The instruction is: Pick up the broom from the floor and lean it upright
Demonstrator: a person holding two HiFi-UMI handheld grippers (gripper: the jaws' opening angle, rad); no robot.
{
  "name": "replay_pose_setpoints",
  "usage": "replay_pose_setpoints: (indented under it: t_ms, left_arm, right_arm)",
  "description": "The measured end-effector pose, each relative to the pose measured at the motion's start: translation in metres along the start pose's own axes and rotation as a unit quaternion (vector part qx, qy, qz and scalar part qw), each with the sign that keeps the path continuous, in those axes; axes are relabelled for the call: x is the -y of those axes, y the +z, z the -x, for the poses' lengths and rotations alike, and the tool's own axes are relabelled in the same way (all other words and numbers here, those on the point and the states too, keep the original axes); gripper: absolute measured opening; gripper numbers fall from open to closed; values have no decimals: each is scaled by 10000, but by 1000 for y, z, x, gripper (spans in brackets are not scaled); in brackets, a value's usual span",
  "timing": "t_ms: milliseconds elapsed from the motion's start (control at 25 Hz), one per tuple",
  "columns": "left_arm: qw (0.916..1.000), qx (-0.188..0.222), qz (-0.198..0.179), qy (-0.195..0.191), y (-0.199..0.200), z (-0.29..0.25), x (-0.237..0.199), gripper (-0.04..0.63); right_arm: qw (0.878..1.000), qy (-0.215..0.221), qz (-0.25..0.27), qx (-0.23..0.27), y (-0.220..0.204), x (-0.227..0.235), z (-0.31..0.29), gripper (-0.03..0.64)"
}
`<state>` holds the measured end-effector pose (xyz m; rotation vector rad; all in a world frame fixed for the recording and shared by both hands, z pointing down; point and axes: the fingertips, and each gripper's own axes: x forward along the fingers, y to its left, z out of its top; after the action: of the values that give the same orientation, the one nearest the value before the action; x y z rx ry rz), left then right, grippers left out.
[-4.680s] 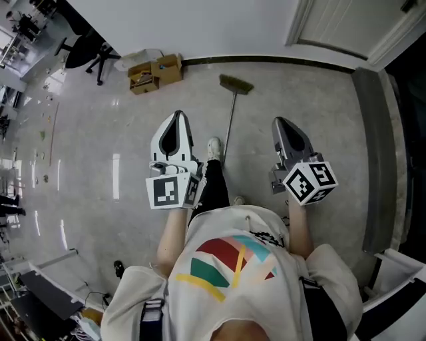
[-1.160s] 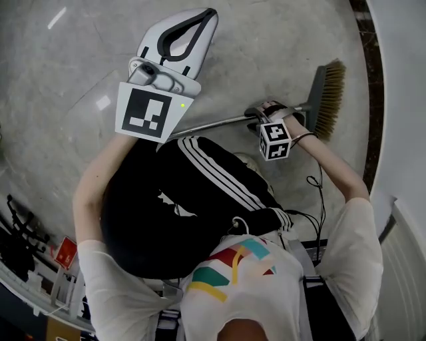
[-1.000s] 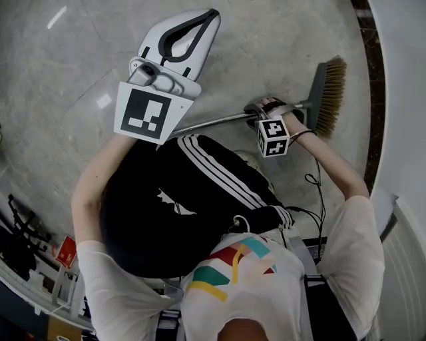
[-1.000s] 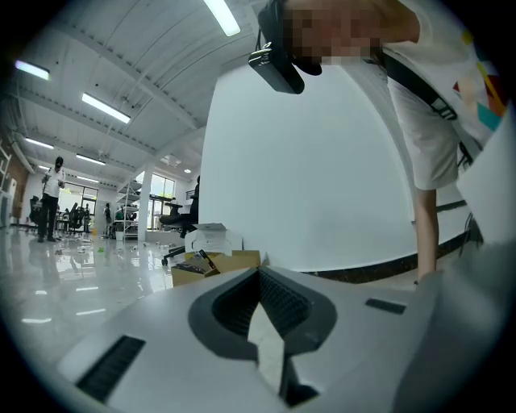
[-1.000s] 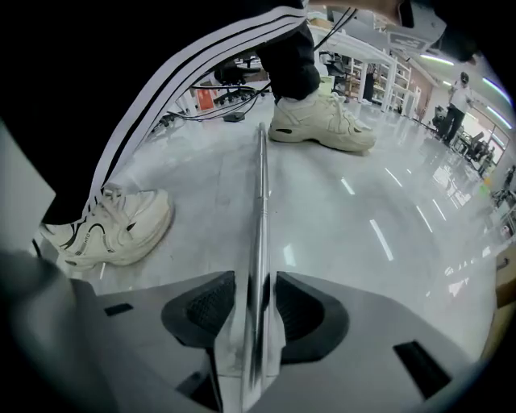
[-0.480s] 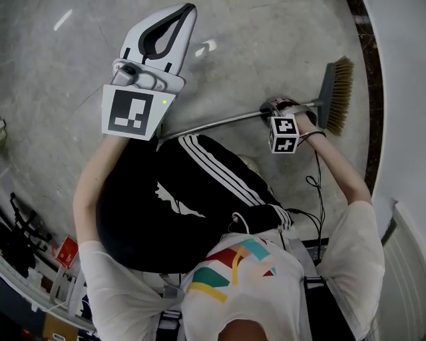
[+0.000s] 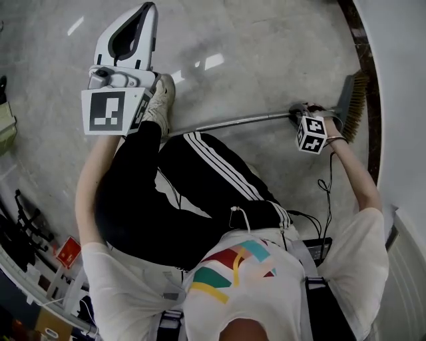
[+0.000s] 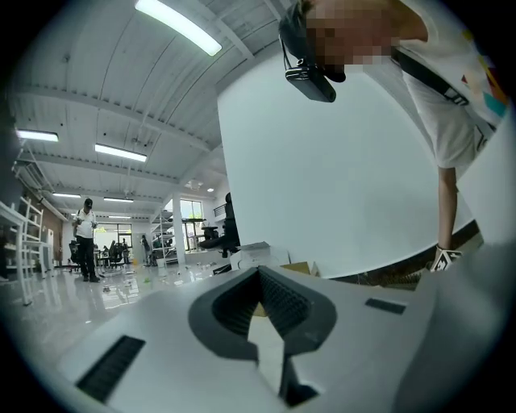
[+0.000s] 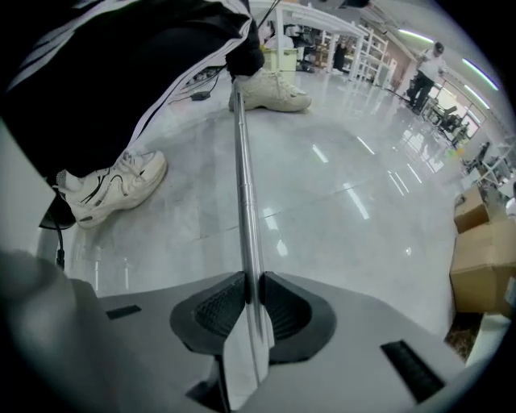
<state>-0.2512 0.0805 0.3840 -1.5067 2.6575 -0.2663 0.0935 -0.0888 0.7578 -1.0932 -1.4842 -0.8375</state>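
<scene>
Already the grasp looks made. The right gripper (image 9: 250,284) points steeply down, and its fingers, which have just been closing, clench the broom (image 7: 229,121) by its metal handle, close to the brush head (image 7: 353,98). The pads press the tube from both sides. The handle runs nearly level and low across the floor (image 7: 266,46), passing under the person's leg toward a shoe (image 7: 158,100). Whether the brush end has left the floor yet, I cannot tell.

The left gripper (image 7: 144,14) hangs out over the floor, well apart from the handle, its fingers pressed together on nothing.

So picking up has at most begun. By my reading, what remains is to lift the broom, swing it upright, and lean it, probably on the white wall (image 7: 403,46) just beyond the brush head.
</scene>
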Motion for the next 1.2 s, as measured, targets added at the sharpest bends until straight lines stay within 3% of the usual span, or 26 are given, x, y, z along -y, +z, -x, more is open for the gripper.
replay_pose_setpoints:
  t_ms: [120, 480, 720, 1000, 1120, 1200]
  left_arm:
    - [9999, 31, 76, 125, 6, 5, -1, 46]
    - [9987, 90, -404, 312, 39, 8, -25, 46]
    - [9980, 184, -341, 505, 57, 21, -38, 46]
    - [9936, 802, -76, 794, 98, 28, -56, 46]
    - [9911, 1099, 231, 721, 118, 13, -54, 46]
    - [9892, 1336, 221, 553, 140, 0, -46, 46]
  right_arm:
    - [9995, -191, -116, 218, -3, 1, 12, 83]
    - [9956, -777, -254, 468, -1, 36, 31, 83]
    - [9837, -1273, -853, 936, 27, 87, 60, 83]
    - [9508, -1922, -1940, 1460, 45, 125, 109, 83]
    - [9289, -2317, -2337, 1701, 46, 141, 143, 82]
    - [9101, -2556, -2617, 1945, 48, 150, 166, 82]
